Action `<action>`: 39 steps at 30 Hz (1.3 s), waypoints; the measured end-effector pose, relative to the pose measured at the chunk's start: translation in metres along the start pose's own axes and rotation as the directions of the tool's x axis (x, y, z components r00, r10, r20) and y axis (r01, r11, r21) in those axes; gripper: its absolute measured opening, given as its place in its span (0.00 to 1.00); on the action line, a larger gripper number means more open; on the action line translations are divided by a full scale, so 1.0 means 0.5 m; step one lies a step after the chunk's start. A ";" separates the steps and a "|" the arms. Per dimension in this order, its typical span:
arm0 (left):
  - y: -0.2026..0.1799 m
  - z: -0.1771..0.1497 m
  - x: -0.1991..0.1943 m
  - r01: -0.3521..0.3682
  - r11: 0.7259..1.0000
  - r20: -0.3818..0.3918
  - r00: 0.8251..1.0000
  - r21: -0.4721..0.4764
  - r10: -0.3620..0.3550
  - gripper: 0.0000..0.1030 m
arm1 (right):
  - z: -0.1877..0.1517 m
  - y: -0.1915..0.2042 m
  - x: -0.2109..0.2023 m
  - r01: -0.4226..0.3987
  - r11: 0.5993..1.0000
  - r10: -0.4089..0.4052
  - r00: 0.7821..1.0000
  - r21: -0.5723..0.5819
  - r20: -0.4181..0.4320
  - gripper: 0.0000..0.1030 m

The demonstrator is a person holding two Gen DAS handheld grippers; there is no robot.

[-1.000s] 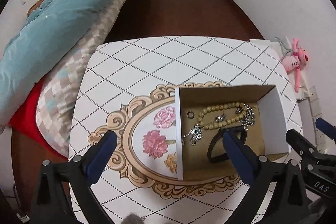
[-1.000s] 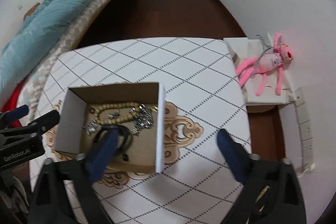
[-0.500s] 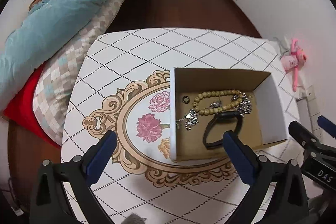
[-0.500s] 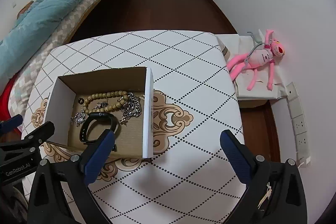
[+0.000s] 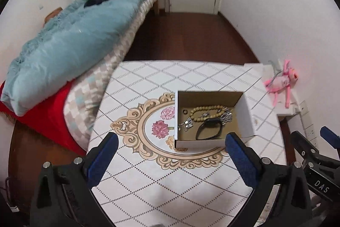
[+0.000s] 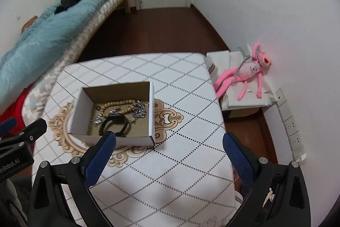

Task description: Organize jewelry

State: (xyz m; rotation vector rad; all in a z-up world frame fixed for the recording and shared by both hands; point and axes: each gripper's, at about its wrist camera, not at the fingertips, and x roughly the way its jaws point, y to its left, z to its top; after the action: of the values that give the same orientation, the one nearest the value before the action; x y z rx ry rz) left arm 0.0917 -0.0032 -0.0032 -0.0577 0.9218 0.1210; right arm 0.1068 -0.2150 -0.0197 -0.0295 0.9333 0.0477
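Both grippers, left gripper (image 5: 170, 147) and right gripper (image 6: 169, 143), have withdrawn upward, fingers spread and empty; jewelry box (image 5: 244, 114) now sits at frame centre.

Legible text: "DAS" in white on the black body of the right gripper (image 5: 314, 146), seen from the left wrist view. "enRobot.AI" (first letters cut off by the frame edge) in white on the left gripper (image 6: 19, 131), right wrist view

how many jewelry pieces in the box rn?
About 5, all inside the cardboard box: black band nearest the claws, bead bracelet at the back, small dark ring back-left, silver pendant left, silver chain right. Tangled, so more may hide.
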 end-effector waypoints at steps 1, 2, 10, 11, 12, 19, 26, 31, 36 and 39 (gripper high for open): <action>-0.001 -0.002 -0.026 0.005 1.000 0.018 1.000 0.001 -0.005 1.00 | -0.001 -0.002 -0.030 -0.004 1.000 0.004 1.000 0.001 0.021 0.99; -0.001 -0.003 -0.048 0.010 1.000 0.034 0.999 0.001 -0.010 1.00 | -0.001 -0.002 -0.061 -0.001 1.000 0.001 0.999 -0.002 0.047 0.99; -0.001 -0.024 -0.188 0.034 0.999 0.122 0.992 0.017 -0.036 1.00 | -0.016 -0.008 -0.246 0.004 1.000 -0.002 0.984 -0.010 0.175 0.99; -0.001 -0.028 -0.200 0.040 0.999 0.124 0.991 0.017 -0.042 1.00 | -0.017 -0.009 -0.258 0.005 1.000 -0.003 0.983 -0.009 0.182 0.99; -0.001 -0.033 -0.214 0.044 0.999 0.131 0.990 0.021 -0.046 1.00 | -0.020 -0.011 -0.274 0.003 1.000 -0.002 0.982 -0.007 0.191 0.99; 0.001 -0.050 -0.263 0.055 0.998 0.153 0.987 0.020 -0.057 1.00 | -0.043 -0.008 -0.368 0.009 1.000 -0.006 0.970 -0.014 0.244 1.00; 0.003 -0.058 -0.280 0.059 0.998 0.161 0.985 0.020 -0.061 1.00 | -0.061 -0.013 -0.391 0.005 1.000 -0.001 0.972 -0.017 0.237 1.00; 0.005 -0.055 -0.278 0.049 0.999 0.156 0.987 0.009 -0.050 1.00 | -0.063 -0.011 -0.390 0.004 1.000 0.001 0.973 -0.020 0.229 1.00; 0.005 -0.039 -0.250 0.035 0.999 0.120 0.992 -0.007 -0.034 1.00 | -0.051 -0.006 -0.375 0.010 1.000 -0.005 0.976 -0.023 0.219 1.00; 0.008 -0.026 -0.230 0.019 1.000 0.112 0.994 -0.017 -0.017 1.00 | -0.036 -0.004 -0.354 0.012 1.000 -0.009 0.979 -0.016 0.204 1.00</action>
State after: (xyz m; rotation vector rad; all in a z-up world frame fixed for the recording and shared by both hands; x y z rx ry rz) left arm 0.0121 -0.0098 0.0807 -0.0750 0.8086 0.1148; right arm -0.0127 -0.2231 0.1118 -0.0445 0.7269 0.0478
